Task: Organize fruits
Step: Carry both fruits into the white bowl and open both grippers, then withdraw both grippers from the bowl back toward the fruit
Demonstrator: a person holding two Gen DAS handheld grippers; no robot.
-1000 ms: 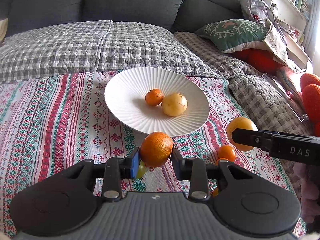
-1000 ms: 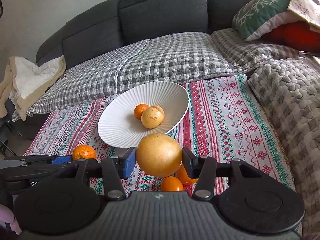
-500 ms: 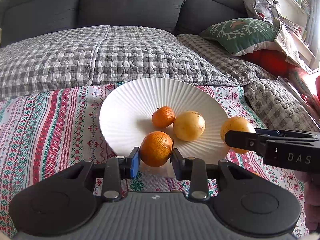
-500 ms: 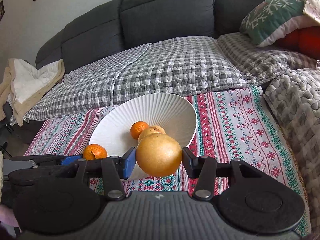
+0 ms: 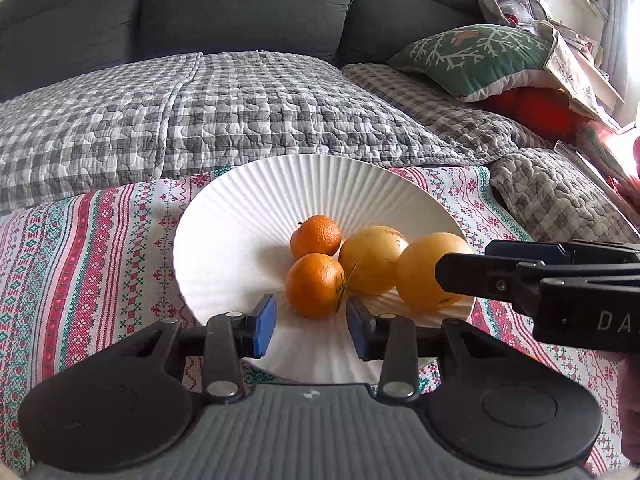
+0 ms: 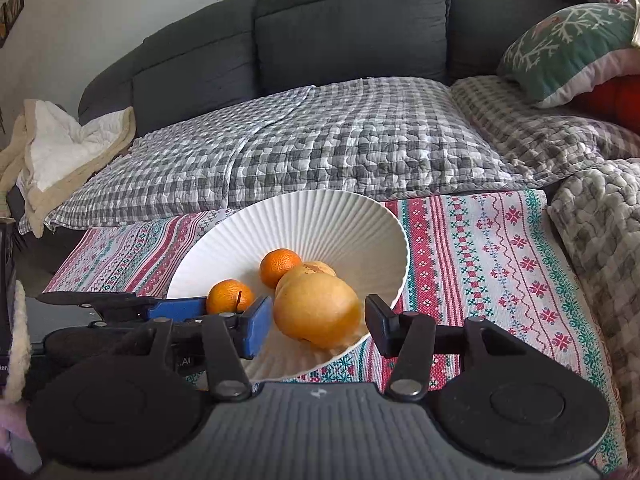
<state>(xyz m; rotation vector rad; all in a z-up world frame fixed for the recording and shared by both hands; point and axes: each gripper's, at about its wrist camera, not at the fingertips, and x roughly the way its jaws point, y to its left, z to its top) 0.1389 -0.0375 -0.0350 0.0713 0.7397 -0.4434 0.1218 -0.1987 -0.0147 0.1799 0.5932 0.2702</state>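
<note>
Left gripper [image 5: 311,326] and right gripper [image 6: 314,326], jaws just opening, stood clear of the mandarin [image 5: 316,285] and yellow grapefruit [image 6: 317,311], both round, resting in the ribbed white bowl [image 5: 240,216] on a patterned cloth [image 5: 100,240] before a grey sofa [image 5: 240,8].

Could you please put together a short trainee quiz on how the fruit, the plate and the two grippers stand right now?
1. How many fruits lie in the white plate?
2. True or false: the left gripper is clamped on the near mandarin.
3. Which fruit sits between the right gripper's fingers: A) a mandarin, B) the large yellow fruit, C) nothing?

Key
1. Four: two mandarins and two yellow fruits.
2. False. Its jaws have just been opening; the pads stand clear of the mandarin, which rests in the plate.
3. B. Those jaws have also just been opening, with gaps on both sides of the fruit.
</note>
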